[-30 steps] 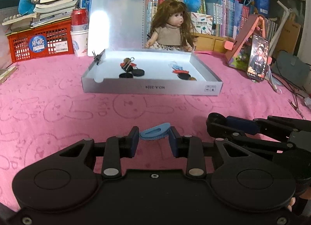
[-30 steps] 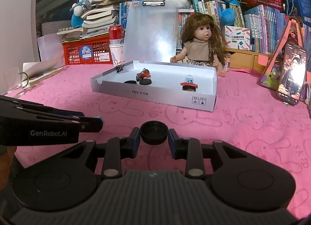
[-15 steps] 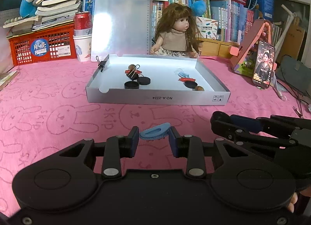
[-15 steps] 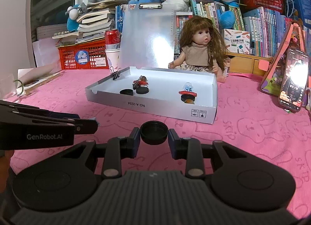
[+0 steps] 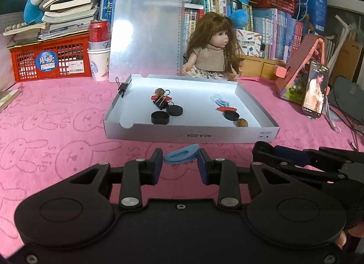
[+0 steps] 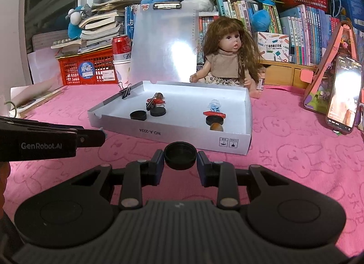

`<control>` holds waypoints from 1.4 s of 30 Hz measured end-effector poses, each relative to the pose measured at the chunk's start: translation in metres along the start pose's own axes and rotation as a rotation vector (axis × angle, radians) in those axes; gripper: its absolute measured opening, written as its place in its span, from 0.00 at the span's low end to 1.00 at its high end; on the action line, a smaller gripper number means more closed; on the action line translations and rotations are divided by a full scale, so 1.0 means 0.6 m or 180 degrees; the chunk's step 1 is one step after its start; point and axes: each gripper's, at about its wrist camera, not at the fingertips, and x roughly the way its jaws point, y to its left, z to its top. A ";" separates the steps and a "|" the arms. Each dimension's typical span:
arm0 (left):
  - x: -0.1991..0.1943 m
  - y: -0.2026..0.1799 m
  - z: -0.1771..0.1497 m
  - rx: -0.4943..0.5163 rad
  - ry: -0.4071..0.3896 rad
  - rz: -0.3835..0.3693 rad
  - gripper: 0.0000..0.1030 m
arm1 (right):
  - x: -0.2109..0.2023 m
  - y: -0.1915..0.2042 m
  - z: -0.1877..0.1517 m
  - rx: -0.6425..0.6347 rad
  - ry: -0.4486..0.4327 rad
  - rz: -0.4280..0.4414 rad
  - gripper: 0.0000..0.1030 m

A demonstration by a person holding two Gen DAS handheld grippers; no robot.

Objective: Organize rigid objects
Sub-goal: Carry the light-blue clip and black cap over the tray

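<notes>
My left gripper (image 5: 180,163) is shut on a blue plastic clip (image 5: 181,154), held just in front of the white cardboard tray (image 5: 191,136). My right gripper (image 6: 180,164) is shut on a black round cap (image 6: 180,155), also in front of the tray (image 6: 173,133). The tray holds black caps (image 5: 160,117), a binder clip (image 5: 162,102), red and blue clips (image 5: 225,109) and a brown nut (image 5: 242,122). Another binder clip (image 5: 122,87) sits on the tray's left wall. The right gripper shows in the left wrist view (image 5: 264,150).
A pink bunny-print cloth (image 5: 56,132) covers the table. Behind the tray stand a clipboard (image 5: 145,34), a doll (image 5: 213,52), a red can on a cup (image 5: 99,47) and a red crate (image 5: 50,59). A phone on a stand (image 5: 315,89) is at right.
Both grippers have moved forward and closer to the tray, each still holding its object.
</notes>
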 end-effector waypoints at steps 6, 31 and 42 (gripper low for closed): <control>0.012 0.005 0.011 -0.0028 -0.0012 -0.0008 0.31 | 0.009 -0.003 0.007 -0.0001 0.0011 -0.0029 0.37; 0.063 0.042 0.070 -0.0275 0.0022 -0.0066 0.31 | 0.050 -0.013 0.043 0.0182 0.0024 0.0028 0.37; 0.111 0.040 0.091 -0.0292 0.0159 -0.0188 0.31 | 0.084 -0.030 0.061 0.0388 0.0084 0.0060 0.37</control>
